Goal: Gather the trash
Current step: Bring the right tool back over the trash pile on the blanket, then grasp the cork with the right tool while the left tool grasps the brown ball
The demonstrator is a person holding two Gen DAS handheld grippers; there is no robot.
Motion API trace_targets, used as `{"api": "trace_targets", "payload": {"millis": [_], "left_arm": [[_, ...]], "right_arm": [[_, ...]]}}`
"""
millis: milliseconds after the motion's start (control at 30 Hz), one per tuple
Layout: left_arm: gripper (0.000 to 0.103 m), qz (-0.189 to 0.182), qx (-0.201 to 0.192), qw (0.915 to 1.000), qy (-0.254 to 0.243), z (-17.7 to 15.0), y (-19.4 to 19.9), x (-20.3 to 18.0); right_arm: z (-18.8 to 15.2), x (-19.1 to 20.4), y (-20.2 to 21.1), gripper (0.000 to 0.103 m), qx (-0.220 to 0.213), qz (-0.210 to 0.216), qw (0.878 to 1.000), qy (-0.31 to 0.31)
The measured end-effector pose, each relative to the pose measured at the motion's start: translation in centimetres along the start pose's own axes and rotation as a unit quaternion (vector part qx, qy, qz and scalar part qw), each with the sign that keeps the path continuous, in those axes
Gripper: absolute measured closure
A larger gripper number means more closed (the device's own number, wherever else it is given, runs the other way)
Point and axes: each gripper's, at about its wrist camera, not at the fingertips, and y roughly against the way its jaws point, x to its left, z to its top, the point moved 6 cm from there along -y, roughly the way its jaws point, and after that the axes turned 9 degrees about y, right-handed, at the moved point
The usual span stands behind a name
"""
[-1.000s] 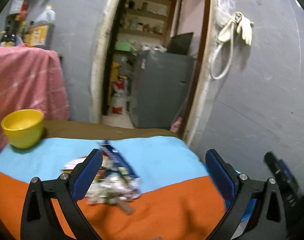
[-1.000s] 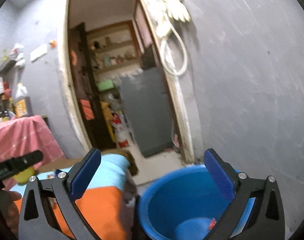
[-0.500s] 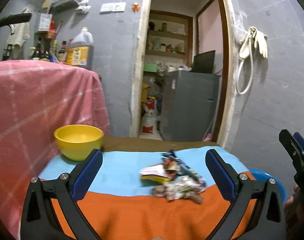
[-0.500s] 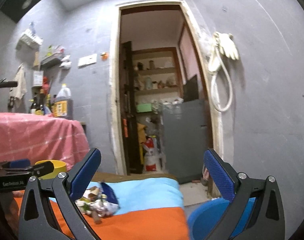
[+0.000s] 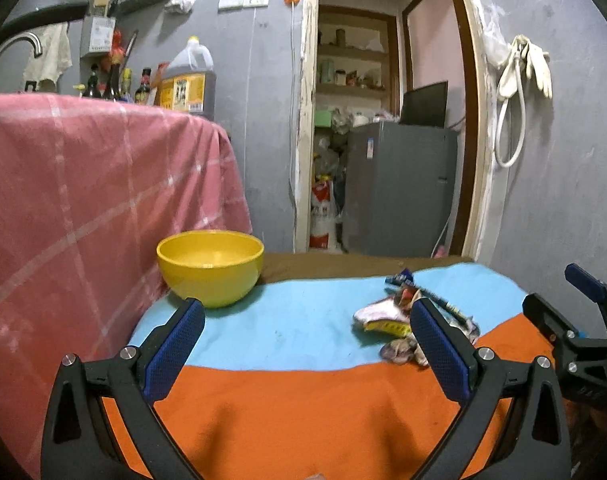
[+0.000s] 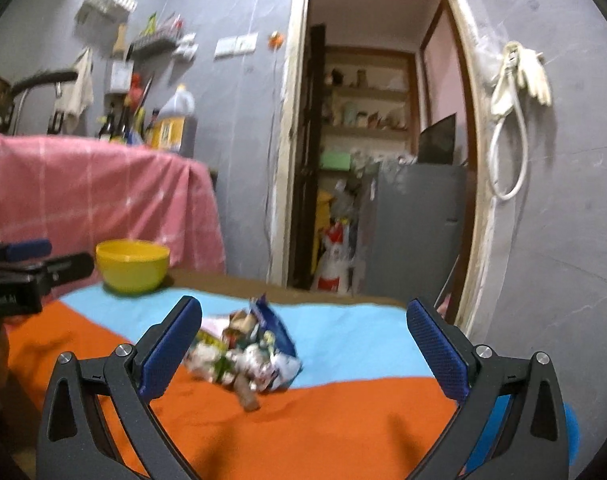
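A heap of crumpled snack wrappers lies on the blue and orange tablecloth, where the two colours meet. In the left wrist view the same wrappers sit just behind my right-hand finger. My left gripper is open and empty, above the cloth's near orange part. My right gripper is open too, held over the orange strip with the heap between and beyond its fingers. The right gripper also shows at the right edge of the left wrist view, and the left gripper at the left edge of the right wrist view.
A yellow bowl stands at the back left of the table, by a pink checked cloth. A blue bucket peeks out below the table's right end. Behind is an open doorway with a grey fridge.
Both grippers have swung left, away from the blue bucket and toward the table. The wrappers now sit in front of the right gripper; the bowl has come further into view.
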Motion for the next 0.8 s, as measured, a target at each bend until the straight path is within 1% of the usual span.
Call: {"api": "trace_targets", "payload": {"millis": [167, 333, 367, 433, 467, 500, 567, 633, 667, 700, 733, 800], "left_arm": [[0.002, -0.005, 0.056, 0.9984, 0.012, -0.8, -2.0, 0.4], [0.002, -0.010, 0.108, 0.9941, 0.004, -1.9, -3.8, -0.1], [0.002, -0.011, 0.117, 0.9931, 0.003, -2.2, -4.1, -0.2], [0.004, -0.017, 0.135, 0.9906, 0.001, -2.6, -4.8, -0.4], [0.006, -0.022, 0.144, 0.9893, 0.000, -2.8, -5.2, -0.6], [0.011, -0.026, 0.152, 0.9881, 0.000, -3.0, -5.5, -0.7], [0.018, -0.040, 0.174, 0.9840, -0.002, -3.4, -6.2, -1.1], [0.028, -0.058, 0.200, 0.9781, -0.005, -3.9, -6.9, -1.5], [0.030, -0.064, 0.210, 0.9756, -0.006, -4.1, -7.3, -1.7], [0.034, -0.071, 0.221, 0.9727, -0.007, -4.3, -7.7, -1.9], [0.040, -0.076, 0.229, 0.9703, -0.008, -4.4, -8.0, -2.0], [0.046, -0.088, 0.245, 0.9654, -0.009, -4.6, -8.6, -2.3]], "right_arm": [[-1.8, 0.6, -1.7, 0.000, 0.056, 0.017, 0.998, 0.000], [-3.6, 0.6, -3.0, 0.000, 0.107, 0.035, 0.994, -0.013], [-3.9, 0.6, -3.2, 0.000, 0.115, 0.039, 0.992, -0.017], [-4.4, 0.6, -3.3, 0.005, 0.125, 0.048, 0.991, -0.025], [-4.5, 0.6, -3.4, 0.009, 0.129, 0.052, 0.990, -0.029], [-4.7, 0.6, -3.5, 0.016, 0.135, 0.057, 0.989, -0.032], [-5.0, 0.7, -3.8, 0.021, 0.147, 0.066, 0.986, -0.037], [-5.6, 0.8, -4.2, 0.025, 0.163, 0.078, 0.983, -0.041], [-5.9, 1.0, -4.4, 0.030, 0.172, 0.090, 0.980, -0.049], [-6.1, 1.1, -4.5, 0.034, 0.178, 0.098, 0.978, -0.056], [-6.3, 1.1, -4.7, 0.036, 0.184, 0.108, 0.975, -0.065], [-6.4, 1.1, -4.7, 0.043, 0.188, 0.114, 0.973, -0.069]]}}
